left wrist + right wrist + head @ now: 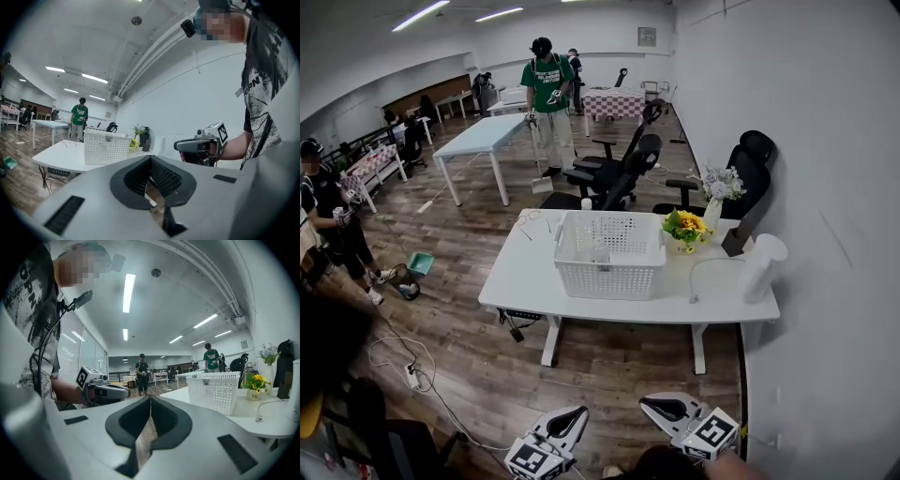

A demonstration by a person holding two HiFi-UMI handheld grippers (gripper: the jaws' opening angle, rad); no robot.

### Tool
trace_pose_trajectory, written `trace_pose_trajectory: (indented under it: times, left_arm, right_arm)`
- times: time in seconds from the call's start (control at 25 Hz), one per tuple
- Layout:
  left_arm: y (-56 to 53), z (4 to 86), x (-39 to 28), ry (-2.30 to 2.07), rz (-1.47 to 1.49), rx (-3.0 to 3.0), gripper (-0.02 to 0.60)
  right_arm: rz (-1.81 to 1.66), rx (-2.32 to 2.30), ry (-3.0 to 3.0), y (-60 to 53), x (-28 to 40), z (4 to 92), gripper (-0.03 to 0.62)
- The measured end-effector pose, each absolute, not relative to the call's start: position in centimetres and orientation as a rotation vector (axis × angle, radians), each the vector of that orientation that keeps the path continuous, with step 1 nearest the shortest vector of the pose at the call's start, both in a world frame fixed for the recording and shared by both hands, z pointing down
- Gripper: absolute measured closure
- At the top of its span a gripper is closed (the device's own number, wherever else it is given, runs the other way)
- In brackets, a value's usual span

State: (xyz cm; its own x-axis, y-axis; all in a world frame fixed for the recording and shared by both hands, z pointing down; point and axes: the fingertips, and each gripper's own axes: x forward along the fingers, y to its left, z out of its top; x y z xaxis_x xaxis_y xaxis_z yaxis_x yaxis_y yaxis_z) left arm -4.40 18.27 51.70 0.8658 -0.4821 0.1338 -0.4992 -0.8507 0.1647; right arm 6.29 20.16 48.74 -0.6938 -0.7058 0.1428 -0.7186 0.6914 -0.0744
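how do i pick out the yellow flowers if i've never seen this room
Find the white desk by the right-hand wall, bearing a white perforated basket. Just right of the basket sit the yellow flowers in a small pot; the bouquet behind them is pale, in a white vase.

Probably an open-plan office: white desks [581, 281], black swivel chairs [623, 173], strip ceiling lights [420, 14].
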Motion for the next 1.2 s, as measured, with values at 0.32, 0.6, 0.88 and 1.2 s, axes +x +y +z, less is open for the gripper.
trace_pose_trajectory:
  times: [0.32, 0.6, 0.88, 1.2]
  left_arm:
    - [14.1, 52.0, -3.7, -0.749, 0.119, 2.828, 0.571]
    - [7.4, 51.3, -2.0, -0.817, 0.097, 2.818, 0.571]
    - [-1.8, 49.1, 1.2, -0.915, 0.073, 2.819, 0.571]
    - [-9.9, 47.6, 4.6, -0.997, 0.069, 2.841, 0.571]
  right_arm:
    - [0.202, 1.180, -2.780, 15.7, 6.9, 48.5, 0.571]
    - [0.172, 1.128, -2.812, 8.4, 8.7, 48.0, 0.571]
    - [0.104, 1.027, -2.859, -0.9, 11.6, 46.5, 0.571]
    - [0.023, 0.933, -2.918, -9.4, 14.6, 44.2, 0.571]
